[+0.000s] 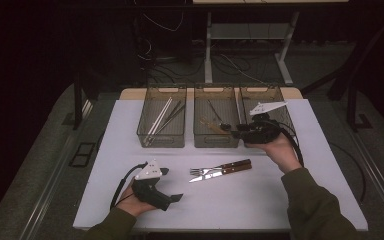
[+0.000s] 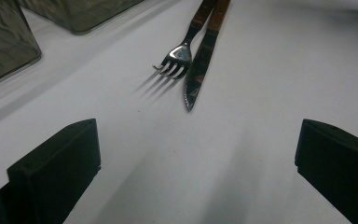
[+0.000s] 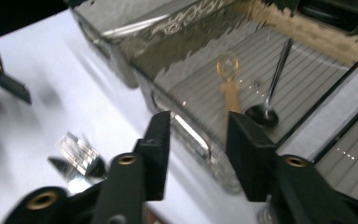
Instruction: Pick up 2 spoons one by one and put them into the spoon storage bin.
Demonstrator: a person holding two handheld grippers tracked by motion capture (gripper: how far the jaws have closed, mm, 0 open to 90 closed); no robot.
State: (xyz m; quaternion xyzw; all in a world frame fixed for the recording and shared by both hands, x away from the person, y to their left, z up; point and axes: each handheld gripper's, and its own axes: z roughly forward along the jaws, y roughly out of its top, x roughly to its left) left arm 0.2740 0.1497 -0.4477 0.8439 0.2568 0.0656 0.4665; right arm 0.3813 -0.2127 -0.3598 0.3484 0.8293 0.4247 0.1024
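A fork (image 1: 200, 171) and a wood-handled knife (image 1: 230, 167) lie side by side in the middle of the white table (image 1: 130, 150). Low at the left, my left gripper (image 1: 172, 184) rests open and points at them; its jaws stand wide apart, with the fork (image 2: 176, 58) and knife (image 2: 198, 70) just beyond. My right gripper (image 1: 228, 128) hovers at the front wall of the middle bin (image 1: 216, 141). In the right gripper view its jaws (image 3: 200, 154) stand apart with nothing between them, above that bin's rim (image 3: 186, 130). A gold-handled spoon (image 3: 228, 74) and a dark spoon (image 3: 265, 112) lie inside.
Three mesh bins stand in a row at the back: the left bin (image 1: 147, 135) holds chopsticks (image 1: 161, 119), and the right bin (image 1: 280, 95) is partly hidden by my right hand. Table edges lie close at both sides. Cables and a desk frame (image 1: 208, 55) stand behind.
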